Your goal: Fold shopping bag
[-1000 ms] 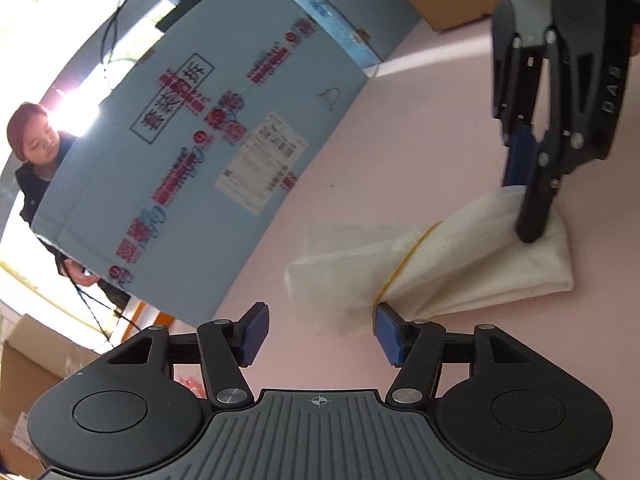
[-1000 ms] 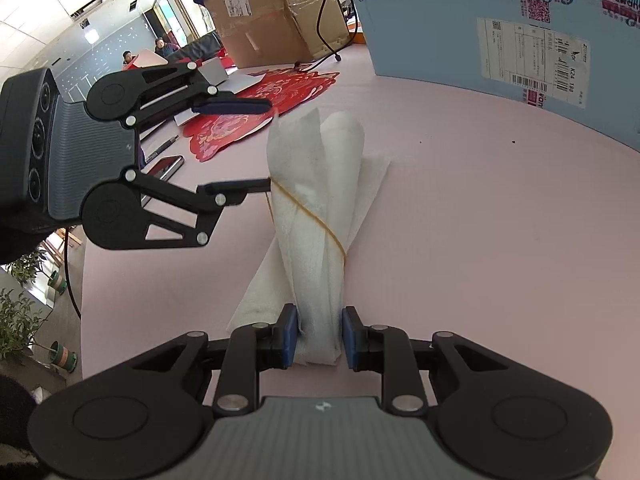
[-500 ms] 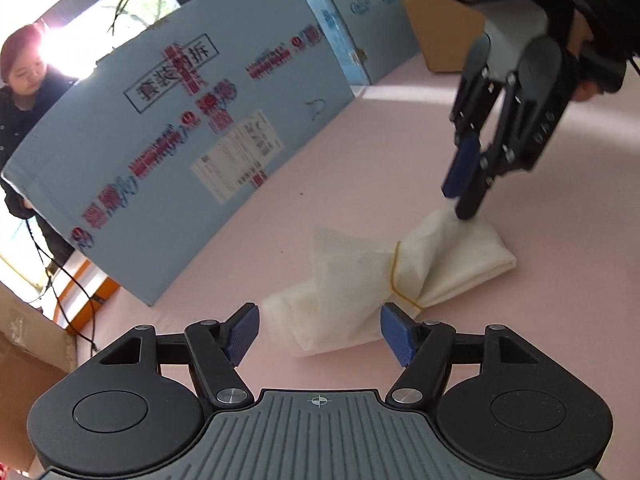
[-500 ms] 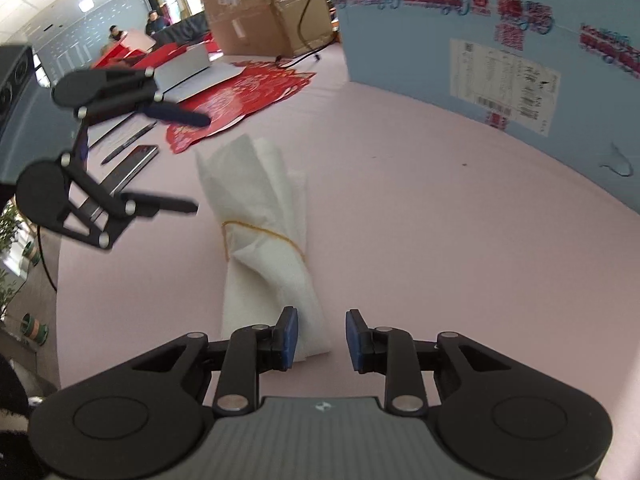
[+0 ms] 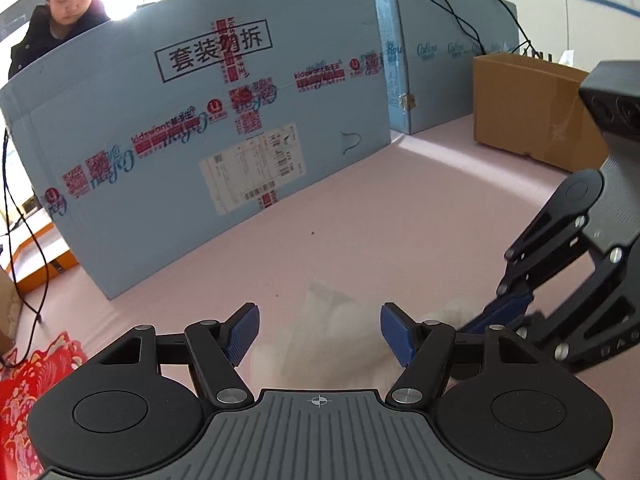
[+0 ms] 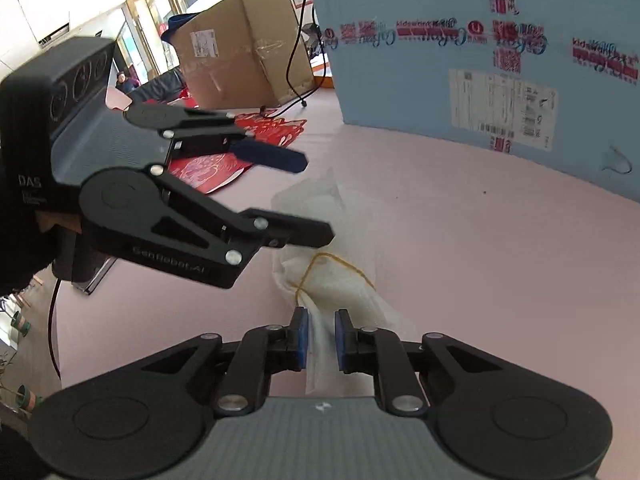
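Note:
The white shopping bag [image 6: 336, 240] is rolled into a bundle with a yellow rubber band [image 6: 340, 264] around its middle, on the pink table [image 6: 500, 272]. My right gripper [image 6: 321, 338] has its jaws narrowly apart around the near end of the bundle. My left gripper [image 5: 316, 334] is open, and the bag [image 5: 328, 320] shows blurred between its fingers. In the right wrist view the left gripper [image 6: 316, 196] hovers open over the far part of the bundle. The right gripper [image 5: 508, 316] shows at the right of the left wrist view.
A large blue carton [image 5: 208, 136] stands along the back of the table. A brown cardboard box [image 5: 532, 108] sits at the back right. Red paper cut-outs [image 6: 224, 160] lie at the left. A person [image 5: 60, 12] stands behind the carton.
The right gripper let go of the bundle, lifted, then came back down over its near end. The left gripper drew closer and now hovers over the bag.

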`<state>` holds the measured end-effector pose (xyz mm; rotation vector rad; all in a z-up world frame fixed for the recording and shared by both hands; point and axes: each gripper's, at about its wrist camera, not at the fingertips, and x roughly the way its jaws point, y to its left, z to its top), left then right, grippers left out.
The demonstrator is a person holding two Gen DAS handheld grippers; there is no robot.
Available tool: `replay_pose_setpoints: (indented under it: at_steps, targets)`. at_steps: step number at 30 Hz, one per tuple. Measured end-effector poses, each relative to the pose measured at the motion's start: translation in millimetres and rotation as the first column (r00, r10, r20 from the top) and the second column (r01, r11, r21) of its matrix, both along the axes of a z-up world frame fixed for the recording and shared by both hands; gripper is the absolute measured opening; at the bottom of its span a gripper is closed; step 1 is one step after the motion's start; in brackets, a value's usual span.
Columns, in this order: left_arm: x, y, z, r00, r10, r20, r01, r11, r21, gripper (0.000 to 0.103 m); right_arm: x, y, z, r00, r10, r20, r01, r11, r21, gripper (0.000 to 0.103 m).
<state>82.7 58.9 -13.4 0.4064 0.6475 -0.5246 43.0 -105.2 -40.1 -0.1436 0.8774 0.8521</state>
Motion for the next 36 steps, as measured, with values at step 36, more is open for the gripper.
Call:
replay_pose_setpoints:
  at_steps: [36]
  targets:
    - [-19.0, 40.3, -27.1, 0.976, 0.203, 0.083, -0.205, 0.979, 0.007, 0.081, 17.1, -41.6, -39.2, 0.908, -0.19, -0.373, 0.299, 0.918, 0.261, 0.014]
